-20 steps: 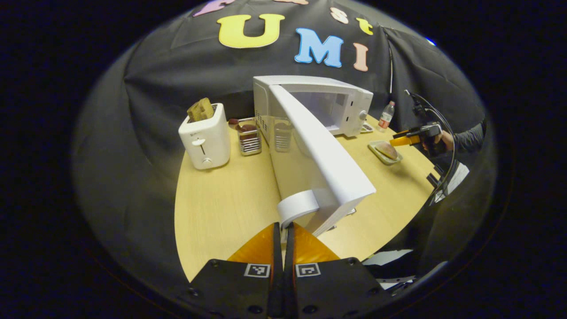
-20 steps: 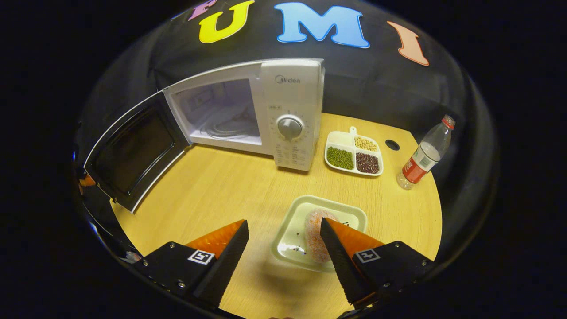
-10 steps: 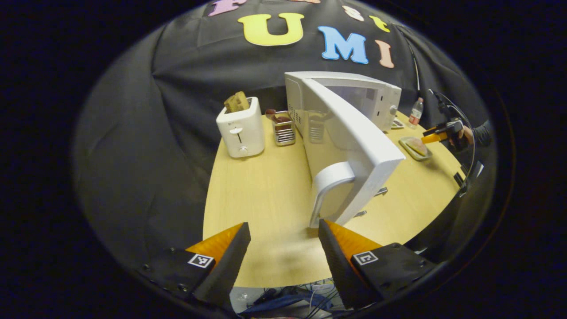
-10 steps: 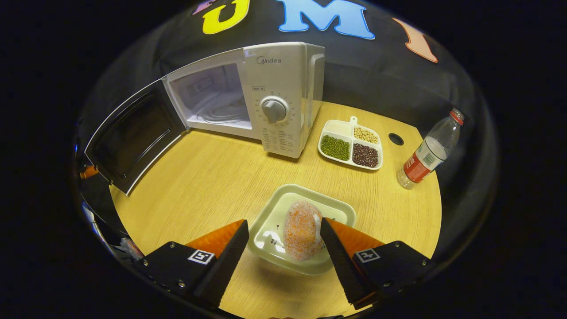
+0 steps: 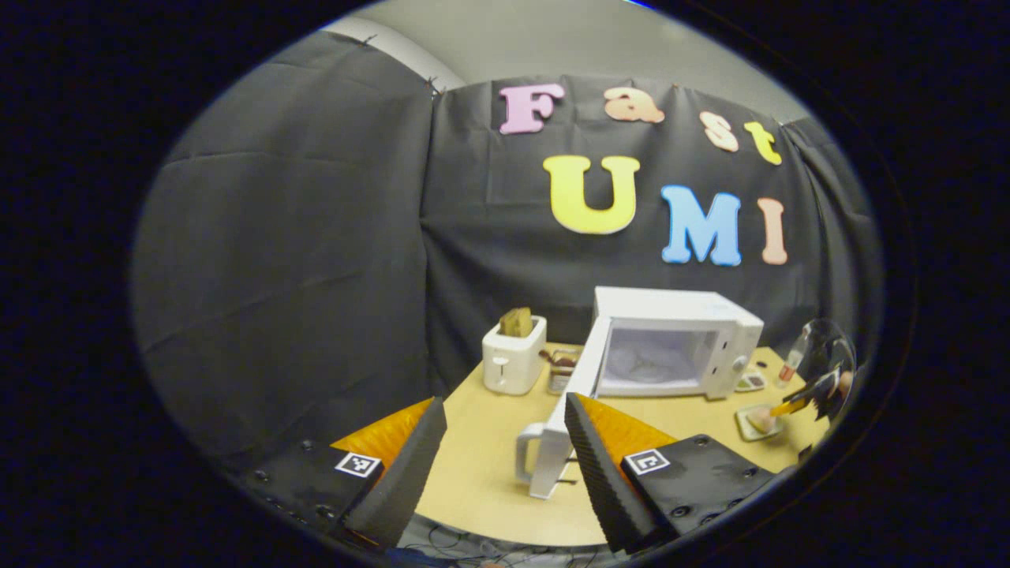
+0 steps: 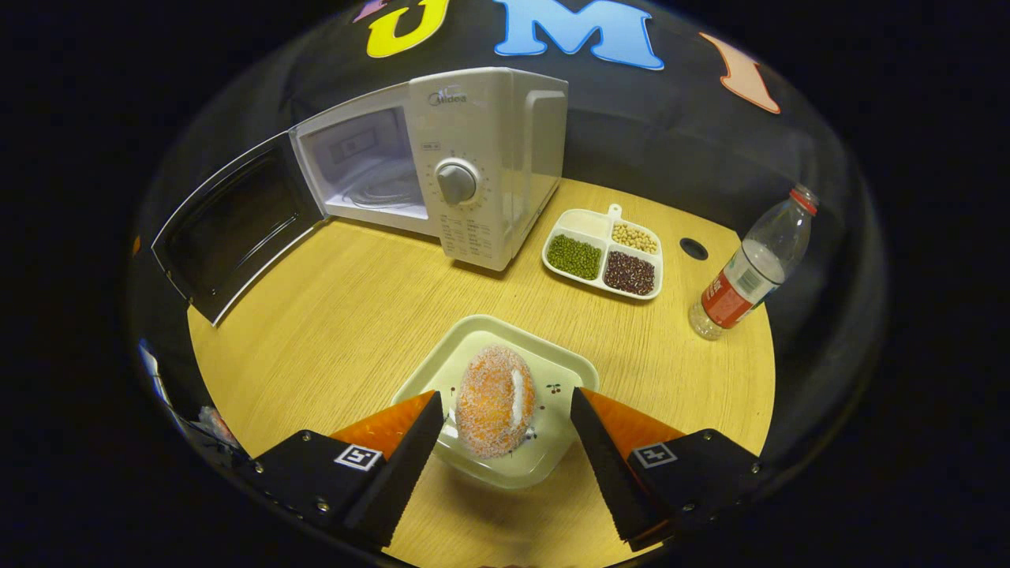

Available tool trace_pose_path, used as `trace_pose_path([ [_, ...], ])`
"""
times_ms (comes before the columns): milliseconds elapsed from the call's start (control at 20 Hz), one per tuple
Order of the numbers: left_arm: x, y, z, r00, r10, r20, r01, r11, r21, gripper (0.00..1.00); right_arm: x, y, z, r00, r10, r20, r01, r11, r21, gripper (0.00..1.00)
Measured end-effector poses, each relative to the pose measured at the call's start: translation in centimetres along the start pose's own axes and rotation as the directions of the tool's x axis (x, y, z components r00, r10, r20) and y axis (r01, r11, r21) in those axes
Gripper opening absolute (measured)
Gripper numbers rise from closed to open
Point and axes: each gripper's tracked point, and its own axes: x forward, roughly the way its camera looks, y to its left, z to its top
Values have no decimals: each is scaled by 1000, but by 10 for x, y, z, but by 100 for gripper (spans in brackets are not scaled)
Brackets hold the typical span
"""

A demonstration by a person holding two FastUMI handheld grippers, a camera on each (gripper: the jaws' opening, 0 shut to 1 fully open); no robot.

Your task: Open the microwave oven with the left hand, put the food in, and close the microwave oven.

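Here, both claws gape, the right claw (image 6: 503, 430) flanking the bread (image 6: 495, 401), lengthwise toward camera.

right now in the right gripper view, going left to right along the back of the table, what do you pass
microwave door → microwave oven → divided tray of beans → hole in the table → water bottle

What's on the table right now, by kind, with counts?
Appliances: 2, microwave oven, toaster
Dishes: 2, food plate, divided bean tray
Wire rack: 1
Water bottle: 1
Total: 6
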Motion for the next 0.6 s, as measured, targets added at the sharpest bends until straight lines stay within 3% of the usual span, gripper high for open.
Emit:
trace_pose_path([
  [100,-15,-55,52,993,-40,114,47,997,-58,94,8,2,-6,1000,16,-26,-15,999,47,100],
  [250,-17,-132,89,966,-167,198,202,965,-170,95,17,2,-16,998,26,-49,-23,998,59,100],
  [400,-11,-155,100,962,-172,212,201,971,-129,96,26,3,-24,998,38,-58,-34,997,66,100],
  [500,-9,-170,97,967,-173,188,196,974,-112,94,28,10,-25,996,72,-56,-67,994,83,93],
  [550,-8,-180,93,967,-181,179,203,973,-114,94,25,9,-22,996,77,-49,-74,995,67,75],
  [600,-6,-187,89,968,-186,165,207,971,-120,94,24,12,-22,995,86,-42,-84,995,46,72],
])
